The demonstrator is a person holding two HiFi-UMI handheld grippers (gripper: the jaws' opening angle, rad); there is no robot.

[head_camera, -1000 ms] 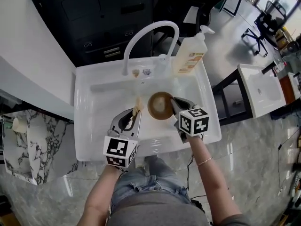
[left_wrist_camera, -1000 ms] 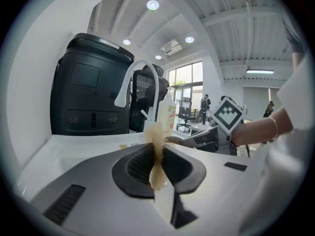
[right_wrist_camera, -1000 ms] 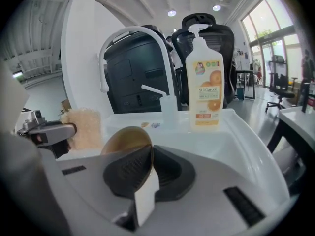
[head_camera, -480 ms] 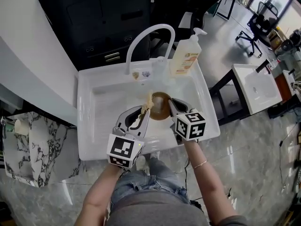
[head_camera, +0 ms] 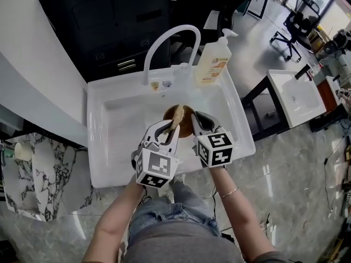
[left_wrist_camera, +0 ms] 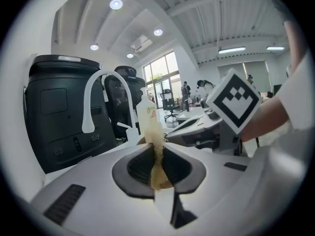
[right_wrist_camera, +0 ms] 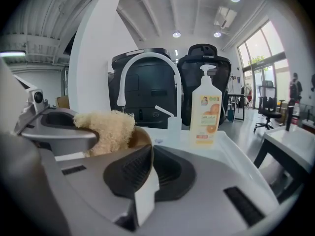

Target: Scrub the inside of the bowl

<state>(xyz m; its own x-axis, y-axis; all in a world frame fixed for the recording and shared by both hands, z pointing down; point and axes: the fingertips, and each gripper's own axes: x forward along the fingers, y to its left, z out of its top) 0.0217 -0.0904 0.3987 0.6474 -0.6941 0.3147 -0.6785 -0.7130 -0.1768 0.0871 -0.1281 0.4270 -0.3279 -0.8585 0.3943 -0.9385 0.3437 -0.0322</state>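
A brown bowl (head_camera: 186,126) is held over the white sink (head_camera: 107,147). My right gripper (head_camera: 195,117) is shut on the bowl's right rim; in the right gripper view the rim (right_wrist_camera: 142,137) runs into the closed jaws of the right gripper (right_wrist_camera: 150,157). My left gripper (head_camera: 170,127) is shut on a tan fibrous scrubber (head_camera: 177,114), whose tip reaches into the bowl's left side. In the left gripper view the scrubber (left_wrist_camera: 157,151) stands pinched between the jaws. Seen from the right gripper, the scrubber (right_wrist_camera: 106,130) lies against the bowl's inner wall.
A white arched faucet (head_camera: 164,40) rises at the sink's back edge. Beside it, at the back right corner, stands a soap pump bottle (head_camera: 213,62). A dark cabinet stands behind the sink. A second small white basin (head_camera: 293,95) is off to the right.
My left gripper has carried the scrubber rightwards and forwards, from beside the bowl into it. The right gripper and bowl have shifted slightly left.
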